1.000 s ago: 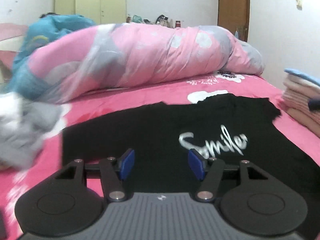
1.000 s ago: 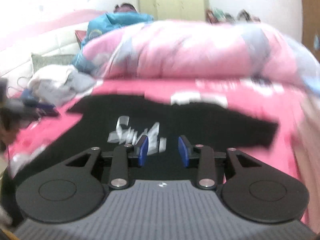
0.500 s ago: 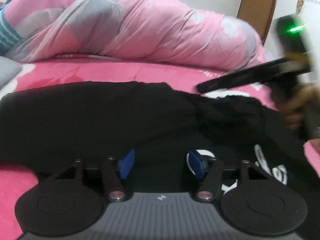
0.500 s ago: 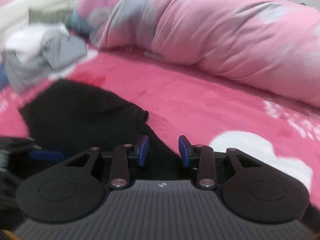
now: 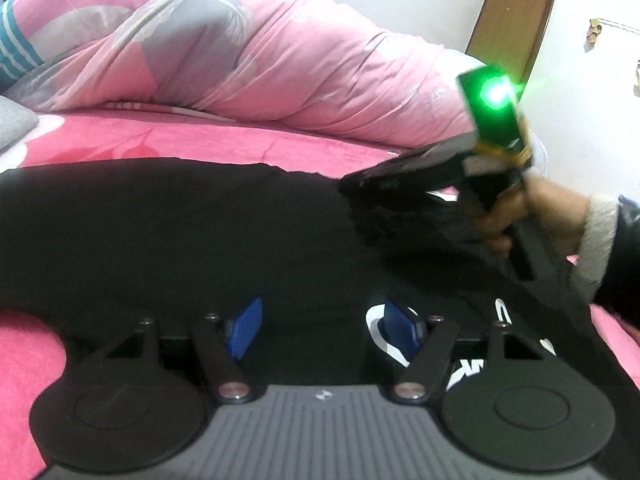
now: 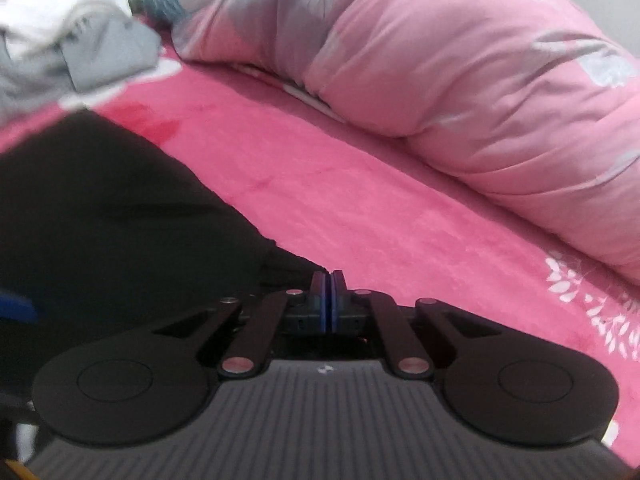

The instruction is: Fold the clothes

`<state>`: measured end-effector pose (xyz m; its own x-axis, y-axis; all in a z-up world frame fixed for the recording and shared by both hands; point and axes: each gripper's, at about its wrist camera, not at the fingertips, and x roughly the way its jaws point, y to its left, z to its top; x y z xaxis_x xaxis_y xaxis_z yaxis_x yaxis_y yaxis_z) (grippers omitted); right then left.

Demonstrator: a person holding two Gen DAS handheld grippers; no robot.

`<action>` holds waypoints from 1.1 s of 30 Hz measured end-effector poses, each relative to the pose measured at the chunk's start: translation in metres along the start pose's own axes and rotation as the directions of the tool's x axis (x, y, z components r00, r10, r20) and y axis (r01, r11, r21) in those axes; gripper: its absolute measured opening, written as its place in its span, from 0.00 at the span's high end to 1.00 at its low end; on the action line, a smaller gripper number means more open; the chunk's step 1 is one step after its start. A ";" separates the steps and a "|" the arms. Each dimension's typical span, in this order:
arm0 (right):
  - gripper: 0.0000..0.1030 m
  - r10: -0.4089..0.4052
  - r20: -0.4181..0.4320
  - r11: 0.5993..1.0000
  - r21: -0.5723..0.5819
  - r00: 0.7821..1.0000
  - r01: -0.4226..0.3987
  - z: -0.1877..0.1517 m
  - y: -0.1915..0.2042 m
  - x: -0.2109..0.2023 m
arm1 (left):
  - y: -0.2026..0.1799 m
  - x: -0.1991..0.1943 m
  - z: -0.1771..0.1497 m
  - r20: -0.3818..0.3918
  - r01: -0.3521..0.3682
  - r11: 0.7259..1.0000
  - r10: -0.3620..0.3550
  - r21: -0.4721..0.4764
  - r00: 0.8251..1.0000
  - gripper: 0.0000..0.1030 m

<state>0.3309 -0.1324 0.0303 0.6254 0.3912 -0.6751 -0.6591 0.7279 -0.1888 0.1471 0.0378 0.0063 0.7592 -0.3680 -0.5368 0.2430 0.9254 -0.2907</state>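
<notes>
Left wrist cam: grey cloth (image 5: 14,124) peeks in at 9 o'clock. Black tee (image 5: 180,236) lies spread flat on the pink bedsheet (image 5: 192,136) and fills the middle of the view. Left gripper (image 5: 322,330) hovers low over it at 6 o'clock, jaws wide apart w/ nothing between the blue pads (image 5: 245,328). A bit of white print (image 5: 376,332) shows next to the right pad. Rolled pink/grey duvet (image 5: 248,60) runs across 12 o'clock.

At 3 o'clock a hand (image 5: 516,216) holds the right gripper, green light (image 5: 498,92) glowing on top; its tip sits at the tee's far edge.

Right wrist cam: grey/white clothes pile (image 6: 68,44) at 10 o'clock, tee at 9. Right gripper (image 6: 329,296) is pinched closed on the tee's edge, fabric bunched at the pads. Duvet at 1–2 o'clock.
</notes>
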 end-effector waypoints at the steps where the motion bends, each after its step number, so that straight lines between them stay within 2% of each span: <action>1: 0.99 -0.013 0.009 1.000 0.001 1.000 0.013 -0.002 0.001 0.004 | 0.000 0.000 0.000 0.000 0.000 1.000 0.000 0.000 1.000 0.33; 4: 0.94 -0.048 0.041 0.998 0.032 0.998 0.047 0.001 -0.002 0.006 | 0.000 -0.001 0.000 0.000 0.001 1.000 -0.001 0.000 1.000 0.33; 5: 0.87 -0.069 0.042 0.996 0.065 0.997 0.066 0.004 -0.007 0.004 | 0.000 -0.001 0.000 0.000 0.001 1.000 -0.001 -0.001 1.000 0.33; 7: 0.86 -0.108 0.043 0.986 0.132 0.993 0.101 0.009 -0.017 -0.002 | 0.000 -0.001 0.001 0.000 0.003 1.000 -0.003 -0.003 1.000 0.33; 9: 0.86 -0.049 0.067 0.980 0.195 0.997 0.035 0.014 -0.025 -0.015 | 0.001 -0.001 0.001 -0.002 0.005 1.000 -0.005 -0.004 1.000 0.33; 11: 0.82 0.085 0.058 0.965 0.243 0.995 -0.096 0.021 -0.028 -0.021 | 0.001 -0.001 0.002 -0.003 0.006 1.000 -0.006 -0.006 1.000 0.33; 12: 0.70 0.114 0.053 0.962 0.245 0.992 -0.124 0.023 -0.025 -0.020 | 0.001 -0.001 0.002 -0.003 0.007 1.000 -0.007 -0.007 1.000 0.33; 14: 0.53 0.170 0.040 0.953 0.246 0.985 -0.175 0.029 -0.020 -0.018 | 0.002 -0.001 0.003 -0.004 0.010 1.000 -0.010 -0.010 1.000 0.33; 17: 0.56 0.169 -0.020 0.973 0.166 0.985 -0.163 0.033 -0.005 0.000 | 0.001 -0.001 0.002 -0.004 0.010 1.000 -0.010 -0.011 1.000 0.33; 19: 0.67 0.182 -0.081 0.979 0.106 0.980 -0.173 0.031 0.006 0.014 | 0.001 -0.001 0.002 -0.004 0.010 1.000 -0.010 -0.010 1.000 0.33; 22: 0.87 0.156 -0.068 0.988 0.032 0.985 -0.154 0.034 0.016 0.015 | 0.001 -0.001 0.002 -0.004 0.011 1.000 -0.011 -0.013 1.000 0.33; 24: 0.92 0.140 -0.057 0.990 -0.014 0.989 -0.141 0.036 0.022 0.017 | 0.001 -0.002 0.002 -0.004 0.012 1.000 -0.012 -0.014 1.000 0.33; 29: 0.92 0.124 -0.012 0.992 0.038 0.992 -0.124 0.036 0.017 0.026 | 0.000 -0.003 0.002 -0.004 0.013 1.000 -0.013 -0.014 1.000 0.33; 31: 0.88 0.117 0.006 0.991 0.062 0.993 -0.118 0.036 0.015 0.030 | 0.000 -0.003 0.002 -0.004 0.014 1.000 -0.014 -0.015 1.000 0.33; 32: 0.80 0.114 0.019 0.988 0.106 0.993 -0.115 0.036 0.009 0.029 | 0.000 -0.003 0.002 -0.004 0.015 1.000 -0.015 -0.015 1.000 0.33; 33: 0.67 0.107 0.031 0.982 0.150 0.994 -0.111 0.036 0.002 0.027 | 0.001 -0.003 0.002 -0.005 0.016 1.000 -0.016 -0.015 1.000 0.33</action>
<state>0.3620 -0.1001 0.0377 0.5640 0.4845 -0.6687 -0.6540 0.7565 -0.0036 0.1466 0.0396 0.0092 0.7523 -0.3830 -0.5360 0.2457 0.9181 -0.3110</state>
